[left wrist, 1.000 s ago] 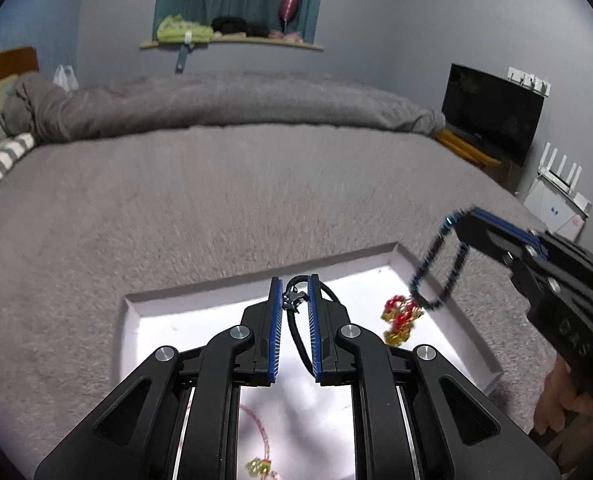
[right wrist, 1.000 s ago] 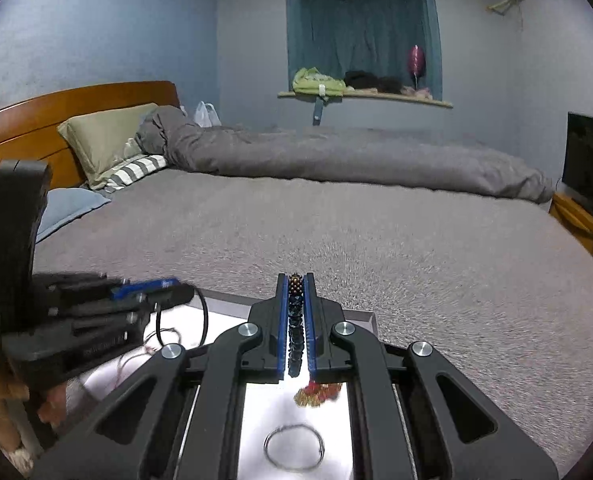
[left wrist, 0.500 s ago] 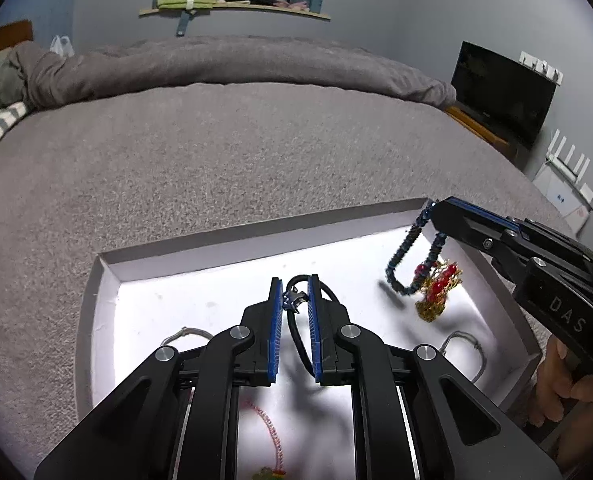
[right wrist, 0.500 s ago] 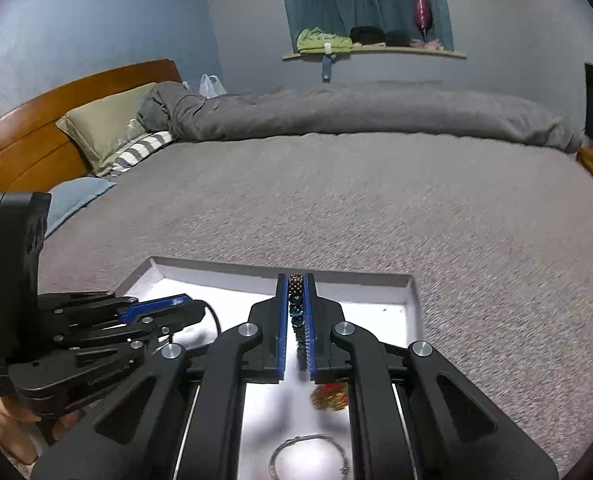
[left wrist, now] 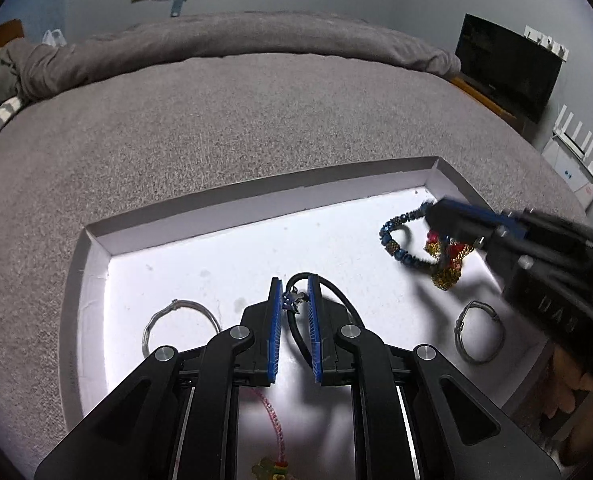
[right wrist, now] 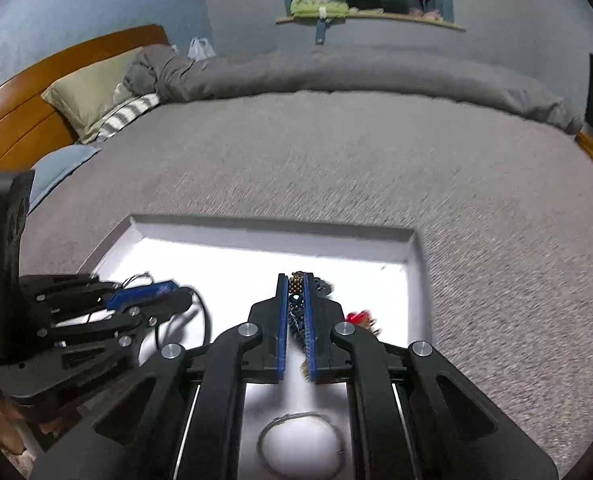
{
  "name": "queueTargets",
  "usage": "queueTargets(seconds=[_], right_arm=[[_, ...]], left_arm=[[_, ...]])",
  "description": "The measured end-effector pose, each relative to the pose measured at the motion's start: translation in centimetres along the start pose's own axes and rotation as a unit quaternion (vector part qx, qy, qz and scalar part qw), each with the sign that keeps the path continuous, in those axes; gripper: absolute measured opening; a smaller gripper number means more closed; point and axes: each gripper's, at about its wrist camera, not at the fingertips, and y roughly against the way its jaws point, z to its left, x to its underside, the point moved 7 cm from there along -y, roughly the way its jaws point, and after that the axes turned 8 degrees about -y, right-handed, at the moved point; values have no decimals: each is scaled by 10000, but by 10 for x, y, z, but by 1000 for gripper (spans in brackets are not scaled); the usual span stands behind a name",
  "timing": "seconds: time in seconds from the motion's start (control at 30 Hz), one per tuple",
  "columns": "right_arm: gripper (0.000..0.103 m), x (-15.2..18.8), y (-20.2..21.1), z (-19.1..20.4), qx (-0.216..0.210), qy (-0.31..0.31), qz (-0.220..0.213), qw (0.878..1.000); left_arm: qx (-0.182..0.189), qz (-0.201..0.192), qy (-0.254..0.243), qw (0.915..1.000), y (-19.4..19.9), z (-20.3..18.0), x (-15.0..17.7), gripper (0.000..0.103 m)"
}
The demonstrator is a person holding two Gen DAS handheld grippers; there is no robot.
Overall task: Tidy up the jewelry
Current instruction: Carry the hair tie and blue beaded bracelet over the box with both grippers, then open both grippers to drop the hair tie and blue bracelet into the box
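Note:
A shallow white tray (left wrist: 256, 208) (right wrist: 272, 228) lies on the grey bed. My left gripper (left wrist: 295, 294) (right wrist: 176, 294) hangs over the tray's middle, shut on a black cord bracelet (left wrist: 336, 292) by its small metal charm. Over the tray's right part my right gripper (right wrist: 296, 284) (left wrist: 436, 212) is shut on a blue beaded bracelet (left wrist: 396, 248) (right wrist: 296, 308), whose loop touches the tray floor. A red and gold ornament (left wrist: 448, 264) (right wrist: 358, 317) lies just under it. Two silver bangles (left wrist: 180, 320) (left wrist: 478, 334) and a pink beaded string (left wrist: 274, 424) rest in the tray.
Grey bedding (left wrist: 256, 112) surrounds the tray, with a rolled duvet (right wrist: 336, 76) at the back. Pillows (right wrist: 92, 92) and a wooden headboard (right wrist: 36, 80) are at the far left. A dark screen (left wrist: 508, 68) stands to the right. A hand (left wrist: 572, 372) shows at the right edge.
Both grippers have come down toward the tray. The blue bracelet went from hanging over the tray's right rim to touching the tray floor beside the red and gold ornament.

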Motion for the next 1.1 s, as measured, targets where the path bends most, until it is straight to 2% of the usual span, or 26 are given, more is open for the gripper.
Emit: queueTargets(seconds=[0.2, 0.4, 0.43, 0.5, 0.53, 0.67, 0.73, 0.77, 0.8, 0.93, 1.0, 1.1], right_arm=[[7, 3, -2, 5, -479, -241, 243, 9983], [7, 4, -5, 1, -199, -198, 260, 9993], [7, 4, -5, 0, -162, -209, 265, 9993], [7, 3, -4, -2, -76, -216, 241, 9994], [7, 3, -4, -3, -36, -205, 228, 9995], [10, 2, -1, -6, 65, -209, 147, 9997], [20, 1, 0, -8, 88, -252, 108, 9996], [27, 0, 1, -9, 105, -262, 81, 9996], [27, 0, 2, -10, 119, -262, 60, 9996], [28, 0, 8, -13, 285, -207, -52, 9994], [32, 1, 12, -14, 322, -205, -81, 9992], [36, 5, 20, -15, 419, -174, -148, 9989]], left_arm=[[-6, 29, 10, 10000, -1, 1, 1, 13], [-6, 112, -6, 9999, -6, 1, 1, 14], [-5, 128, 7, 9999, -6, 1, 1, 16], [-15, 106, 31, 9999, -5, 2, 0, 32], [-30, 47, 36, 10000, -3, 3, -1, 34], [-87, 2, -34, 10000, -2, 2, -2, 36], [-99, -10, -24, 9999, -1, 2, -2, 39], [-112, -25, -14, 9999, 0, 2, -3, 44], [-131, -54, -3, 9999, 1, 3, -3, 50], [-329, -178, -65, 9993, 9, 2, -3, 54], [-405, -211, -84, 9989, 13, 1, -1, 60], [-497, -247, -98, 9984, 19, 0, 2, 63]])
